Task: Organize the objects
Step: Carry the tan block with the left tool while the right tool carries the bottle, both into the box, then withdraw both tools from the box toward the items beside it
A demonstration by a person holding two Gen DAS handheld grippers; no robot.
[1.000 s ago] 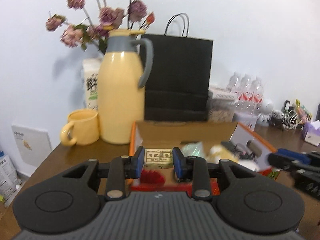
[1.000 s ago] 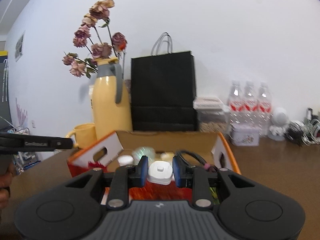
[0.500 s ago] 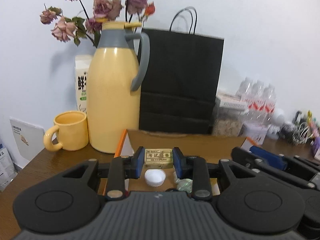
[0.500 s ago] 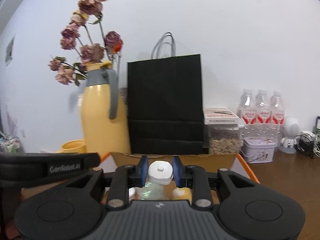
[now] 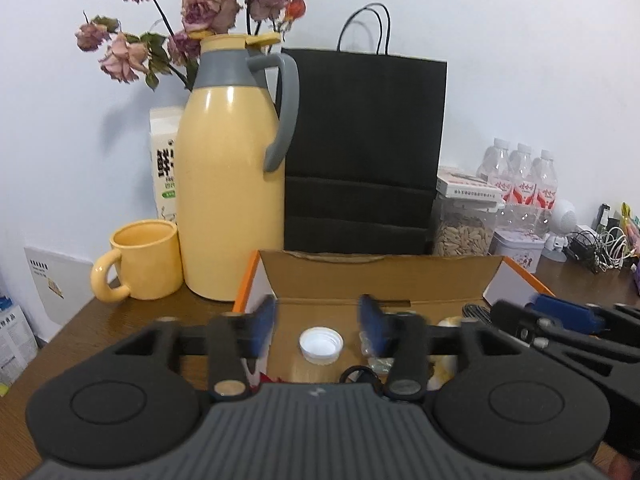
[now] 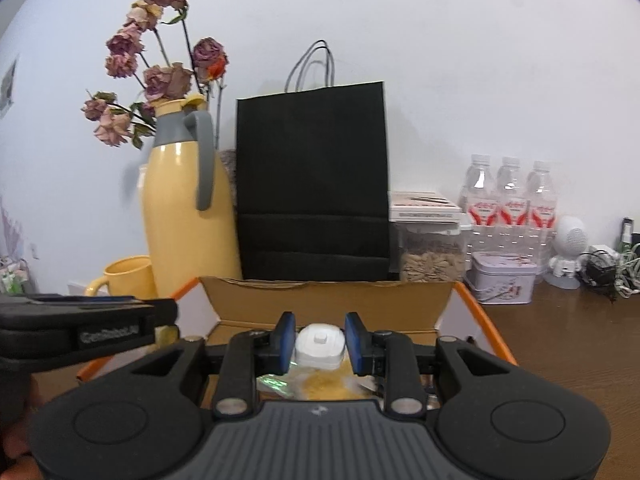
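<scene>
Over the cardboard box [image 6: 320,300], both tongs have just spread: left tongs [image 5: 320,320] empty above a white cap [image 5: 321,344], right tongs [image 6: 320,340] loosely flanking a white lidded container [image 6: 320,346].

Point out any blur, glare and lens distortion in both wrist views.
Left wrist view: the left gripper has motion-smeared blue pads, and window glare streaks the yellow thermos. Right wrist view: the right gripper looks sharp; the black paper bag shows bowed edges, and both frames darken at the fisheye corners.

A lived-in home or office corner. Along the back edge of a wooden table [image 5: 132,312], against a white wall, stand a yellow thermos jug [image 5: 228,184], mug [image 5: 144,260], dried roses [image 5: 200,8], black paper bag [image 5: 360,140] and water bottles [image 6: 508,196]. Tangled chargers [image 5: 600,244] crowd the table's right end.
</scene>
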